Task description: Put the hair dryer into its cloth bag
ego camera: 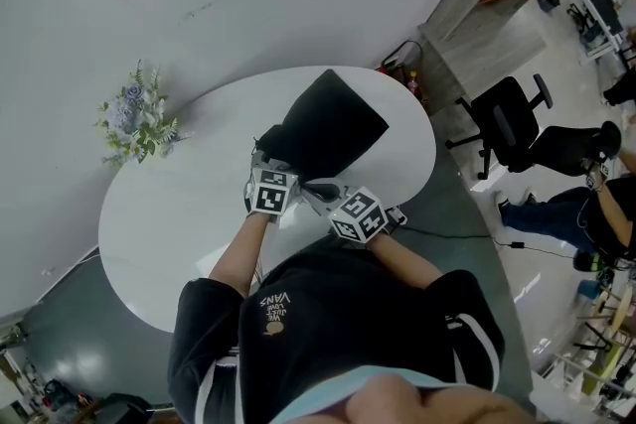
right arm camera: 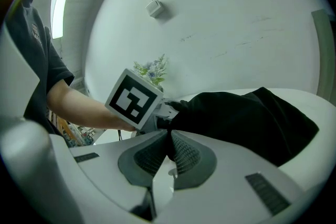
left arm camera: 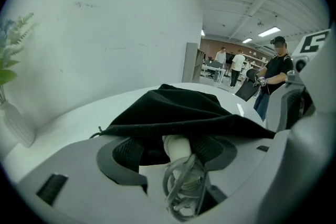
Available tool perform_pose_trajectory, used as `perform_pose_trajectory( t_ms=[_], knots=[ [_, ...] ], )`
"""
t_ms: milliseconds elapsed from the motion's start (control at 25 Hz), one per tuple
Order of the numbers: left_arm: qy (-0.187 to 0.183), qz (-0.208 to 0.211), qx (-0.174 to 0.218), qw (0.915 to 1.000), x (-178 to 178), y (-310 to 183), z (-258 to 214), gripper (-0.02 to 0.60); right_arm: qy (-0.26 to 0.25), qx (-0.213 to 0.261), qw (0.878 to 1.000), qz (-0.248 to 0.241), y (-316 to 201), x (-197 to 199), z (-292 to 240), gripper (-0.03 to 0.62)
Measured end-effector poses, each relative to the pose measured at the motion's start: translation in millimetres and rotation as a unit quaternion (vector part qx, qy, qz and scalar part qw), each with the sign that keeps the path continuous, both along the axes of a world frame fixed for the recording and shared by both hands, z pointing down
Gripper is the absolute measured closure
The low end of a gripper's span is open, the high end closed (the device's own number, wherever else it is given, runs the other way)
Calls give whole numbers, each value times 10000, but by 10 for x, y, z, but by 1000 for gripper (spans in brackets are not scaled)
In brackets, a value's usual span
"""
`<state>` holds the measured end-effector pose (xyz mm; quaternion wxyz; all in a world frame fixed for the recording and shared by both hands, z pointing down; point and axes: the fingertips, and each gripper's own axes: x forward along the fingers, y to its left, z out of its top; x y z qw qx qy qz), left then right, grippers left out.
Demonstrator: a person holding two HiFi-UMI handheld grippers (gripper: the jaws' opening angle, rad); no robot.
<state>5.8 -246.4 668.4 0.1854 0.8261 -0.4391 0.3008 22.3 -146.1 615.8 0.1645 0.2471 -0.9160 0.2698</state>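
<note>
The black cloth bag [ego camera: 328,127] lies on the round white table [ego camera: 159,233] with its mouth toward me. The hair dryer's pale handle [left arm camera: 178,147] and its coiled grey cord [left arm camera: 184,186] stick out of that mouth; the dryer's body is hidden inside the bag [left arm camera: 178,110]. My left gripper [left arm camera: 170,148] stands open around the handle, with a dark gap beside the left pad. My right gripper [right arm camera: 169,143] is shut on the bag's rim [right arm camera: 189,107], black cloth pinched between its pads. In the head view both grippers, left [ego camera: 273,178] and right [ego camera: 336,204], sit side by side at the bag's mouth.
A vase of pale flowers [ego camera: 137,119] stands at the table's left edge. A black office chair [ego camera: 512,124] and a wooden shelf unit [ego camera: 487,0] stand on the floor to the right. People [left arm camera: 273,78] stand in the room behind the table.
</note>
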Motion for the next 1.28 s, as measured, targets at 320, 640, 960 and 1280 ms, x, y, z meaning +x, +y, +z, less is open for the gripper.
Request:
perform_pose_trajectory(
  t_ms=[320,640,960,1280],
  knots=[
    [-8,-727,420,9965,-556,210,-205,281,341,314,9989,111,91,-85,17,545],
    [191,-1269,225,9915,-957,523,-186,284,1368,924,9863,65,255,-189,162,543],
    [157,-1360,131,9905,-1219,888,-139,284,1669,865,9817,305,382,-260,312,543],
    [119,-1299,126,9914,-1414,1193,-117,284,1761,686,9785,832,449,-256,376,542]
  ],
)
